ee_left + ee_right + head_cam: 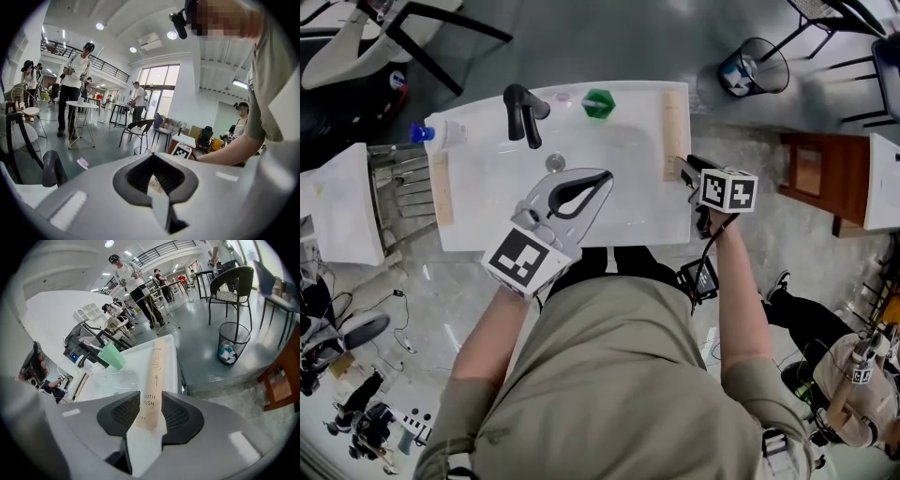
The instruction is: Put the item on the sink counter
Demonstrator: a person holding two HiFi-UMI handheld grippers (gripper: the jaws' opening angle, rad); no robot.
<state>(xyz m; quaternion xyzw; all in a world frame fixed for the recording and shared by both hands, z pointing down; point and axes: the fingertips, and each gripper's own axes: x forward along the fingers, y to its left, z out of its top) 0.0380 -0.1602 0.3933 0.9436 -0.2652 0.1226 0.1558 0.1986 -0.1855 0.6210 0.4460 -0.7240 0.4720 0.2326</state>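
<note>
Both tongs hover at the sink counter [581,236] — the right gripper [151,401] has its jaws spread either side of the toothbrush box [154,373], which lies flat along the counter's right edge. The left gripper [602,178] is pinched together on nothing above the basin. This looks like the release step — next comes a clean withdrawal without nudging the box.

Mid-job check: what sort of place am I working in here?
Probably an open workshop or lab hall, not a real bathroom: the white sink with its black faucet stands free on a bare grey floor, with a mesh wastebasket, chairs and other people at tables around it.
</note>
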